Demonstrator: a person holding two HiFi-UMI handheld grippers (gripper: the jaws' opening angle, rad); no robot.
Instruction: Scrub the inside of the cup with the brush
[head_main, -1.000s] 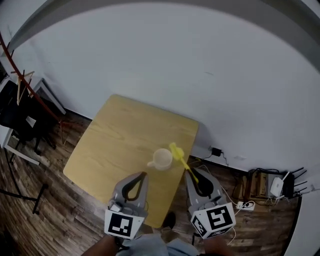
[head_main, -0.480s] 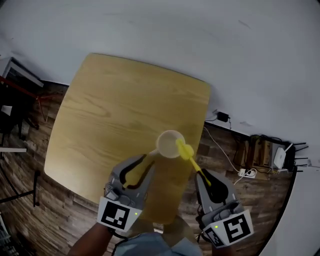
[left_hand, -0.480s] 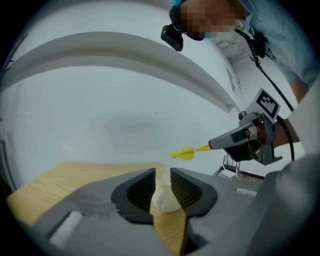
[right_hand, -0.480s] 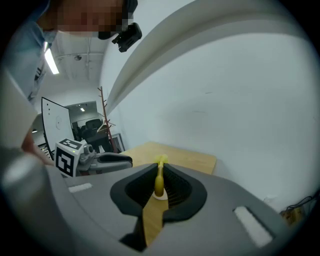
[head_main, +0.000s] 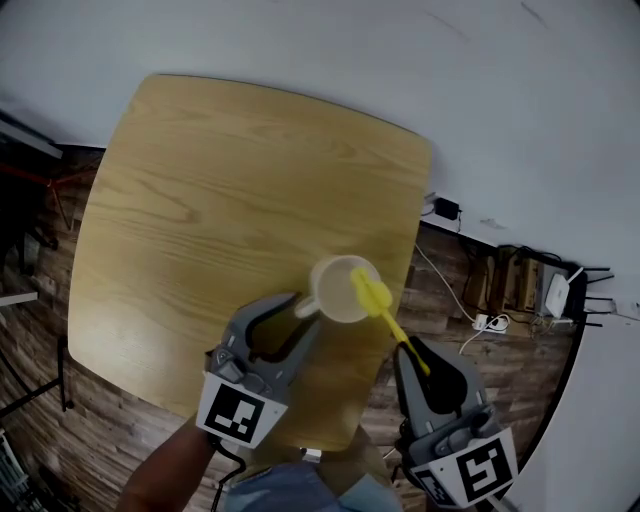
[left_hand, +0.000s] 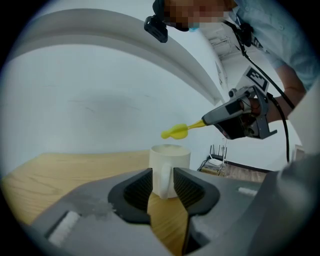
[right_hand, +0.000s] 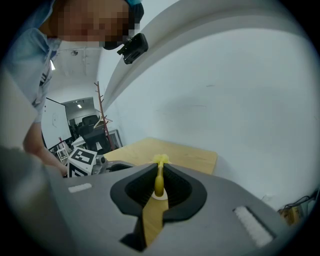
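Both grippers have come down closer to the cup (head_main: 338, 290), which stands upright on the table (head_main: 200, 190), the table's right edge just beside it. The left gripper (head_main: 305, 310) has just been opening its jaws, which now stand wide with the cup's handle between them. The right gripper (head_main: 412, 352) clamps the yellow brush (head_main: 375, 298), whose head hangs over the cup's mouth.

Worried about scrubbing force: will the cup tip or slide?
The cup looks squat and upright, so it probably slides rather than tips. The table looks smooth and its edge is near; a hard push might send it off.
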